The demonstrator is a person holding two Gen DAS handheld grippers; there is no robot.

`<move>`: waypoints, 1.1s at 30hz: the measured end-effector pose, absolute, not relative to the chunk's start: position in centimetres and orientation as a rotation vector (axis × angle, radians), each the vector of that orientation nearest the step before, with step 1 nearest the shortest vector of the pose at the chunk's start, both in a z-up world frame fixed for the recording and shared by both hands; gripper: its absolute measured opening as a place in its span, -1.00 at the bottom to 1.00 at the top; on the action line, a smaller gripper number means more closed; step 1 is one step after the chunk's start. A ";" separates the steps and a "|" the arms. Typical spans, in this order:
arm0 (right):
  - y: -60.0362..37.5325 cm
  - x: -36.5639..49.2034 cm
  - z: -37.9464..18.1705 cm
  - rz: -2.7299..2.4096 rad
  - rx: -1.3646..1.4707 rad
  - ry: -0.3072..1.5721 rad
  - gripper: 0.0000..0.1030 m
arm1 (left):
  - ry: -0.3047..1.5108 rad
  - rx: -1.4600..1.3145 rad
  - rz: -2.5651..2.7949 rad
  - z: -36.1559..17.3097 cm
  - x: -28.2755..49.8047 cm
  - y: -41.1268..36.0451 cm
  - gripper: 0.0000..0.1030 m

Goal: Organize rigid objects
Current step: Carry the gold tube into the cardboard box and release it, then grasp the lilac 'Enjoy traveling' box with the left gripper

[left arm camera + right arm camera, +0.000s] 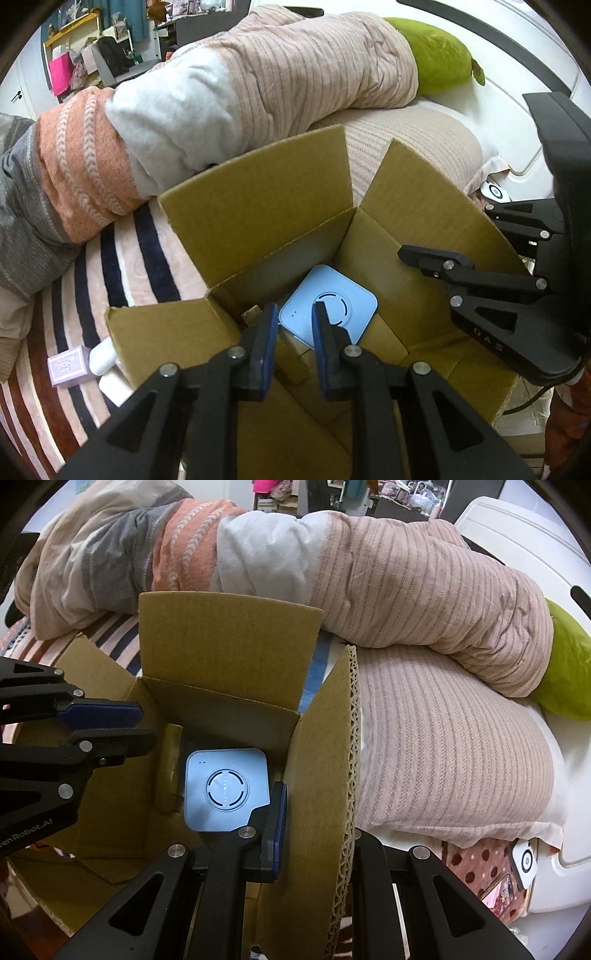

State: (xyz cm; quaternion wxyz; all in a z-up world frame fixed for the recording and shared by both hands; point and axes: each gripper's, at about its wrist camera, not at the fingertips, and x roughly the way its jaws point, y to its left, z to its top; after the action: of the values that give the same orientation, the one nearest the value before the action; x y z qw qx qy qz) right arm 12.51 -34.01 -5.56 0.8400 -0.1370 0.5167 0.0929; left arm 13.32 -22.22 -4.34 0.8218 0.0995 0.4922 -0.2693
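Open cardboard box (258, 206) on striped bed, blue square device (332, 295) flat on its floor, left tool (293, 325) released above it, right tool (314, 812) straddling right flap (332, 775), grip unclear, purple box (70, 365) outside.

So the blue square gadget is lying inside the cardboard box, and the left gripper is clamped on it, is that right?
Not quite. The blue square gadget does lie inside the cardboard box, but the left gripper isn't clamped on it. The left wrist view shows its fingers apart and empty above the gadget.
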 end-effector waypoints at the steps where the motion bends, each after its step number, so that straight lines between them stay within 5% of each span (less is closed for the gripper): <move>1: -34.0 12.5 -5.6 0.196 -0.292 1.093 -0.82 | 1.035 0.216 -0.571 -4.1 13.1 -22.2 -0.51; 4: -34.0 12.6 -5.6 0.193 -0.290 1.096 -0.82 | 0.973 0.228 -0.561 -3.0 12.1 -21.6 0.13; 12: -33.7 12.8 -5.6 0.179 -0.293 1.109 -0.82 | 0.819 0.234 -0.511 0.4 9.1 -17.4 0.62; 21: -33.4 13.0 -5.7 0.167 -0.307 1.124 -0.82 | 0.795 0.091 -0.318 0.2 10.3 -6.3 0.68; 33: -33.5 13.0 -5.7 0.169 -0.307 1.131 -0.82 | 0.995 -0.085 -0.012 -12.0 16.4 5.5 0.68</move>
State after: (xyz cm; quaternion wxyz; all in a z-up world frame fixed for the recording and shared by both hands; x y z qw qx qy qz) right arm 13.01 -33.47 -5.67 0.8297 -0.1447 0.5332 0.0798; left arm 16.44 5.52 -11.97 0.8778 -0.0409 0.4772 -0.0056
